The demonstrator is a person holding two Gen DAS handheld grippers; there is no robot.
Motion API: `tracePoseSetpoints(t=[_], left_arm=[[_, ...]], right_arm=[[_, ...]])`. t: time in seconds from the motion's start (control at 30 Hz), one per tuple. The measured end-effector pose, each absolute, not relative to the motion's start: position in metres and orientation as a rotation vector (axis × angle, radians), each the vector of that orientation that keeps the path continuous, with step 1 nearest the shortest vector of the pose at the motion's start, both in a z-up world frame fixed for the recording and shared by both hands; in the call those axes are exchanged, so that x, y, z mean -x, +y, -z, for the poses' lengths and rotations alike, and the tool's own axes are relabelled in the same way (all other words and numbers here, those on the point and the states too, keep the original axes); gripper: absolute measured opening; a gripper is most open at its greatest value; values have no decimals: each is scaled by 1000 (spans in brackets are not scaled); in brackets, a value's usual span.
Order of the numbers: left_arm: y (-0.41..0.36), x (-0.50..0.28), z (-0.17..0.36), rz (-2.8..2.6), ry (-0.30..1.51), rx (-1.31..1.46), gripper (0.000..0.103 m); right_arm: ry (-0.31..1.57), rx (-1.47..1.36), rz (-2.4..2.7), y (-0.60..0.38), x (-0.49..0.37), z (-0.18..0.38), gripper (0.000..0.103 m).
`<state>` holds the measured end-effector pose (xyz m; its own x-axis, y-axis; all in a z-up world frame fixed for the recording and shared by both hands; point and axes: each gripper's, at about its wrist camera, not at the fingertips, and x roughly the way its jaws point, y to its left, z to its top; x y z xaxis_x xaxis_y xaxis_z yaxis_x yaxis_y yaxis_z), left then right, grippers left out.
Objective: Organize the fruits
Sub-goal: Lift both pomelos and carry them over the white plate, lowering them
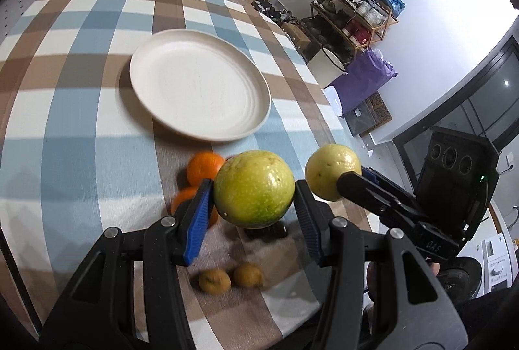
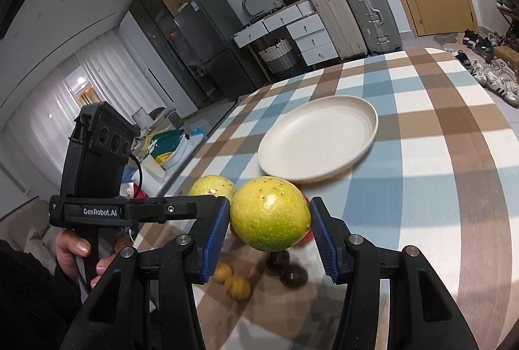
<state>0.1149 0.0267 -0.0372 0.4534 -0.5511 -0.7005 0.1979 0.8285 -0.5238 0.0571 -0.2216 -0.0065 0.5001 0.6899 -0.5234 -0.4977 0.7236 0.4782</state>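
Left wrist view: left gripper (image 1: 254, 192) clamped on a yellow-green fruit (image 1: 254, 189), blue pads (image 1: 198, 217) pressing its two sides, fruit lifted off the checked tablecloth (image 1: 65, 155). Empty cream plate (image 1: 199, 84) lies ahead, apart from the fruit. Two oranges (image 1: 205, 168) sit just behind the left pad; two small brown fruits (image 1: 230, 279) lie below. Right gripper (image 1: 352, 180) enters from the right carrying a second yellow fruit (image 1: 331, 170), near the first.

Right wrist view: right gripper (image 2: 269, 220) closed on its yellow-green fruit (image 2: 270, 214), also held in the air. Left gripper's fruit (image 2: 212, 184) shows just behind, nearly touching. Plate (image 2: 319, 137) beyond; dark round fruits (image 2: 287, 267) and small brown ones (image 2: 232, 280) below.

Risks, as I judge them: round smooth skins held only at two points could slip or rotate out. Both loads head for one plate, so the grippers may knock together. A released fruit may roll over the shallow rim.
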Motion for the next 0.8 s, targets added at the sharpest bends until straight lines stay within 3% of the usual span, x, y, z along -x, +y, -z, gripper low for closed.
tracePoseSetpoints(t=[0.8], left_arm=[[33,-259,54,416,1067,389,47]], right_arm=[[854,-317,-723,-200,-184,12,51]])
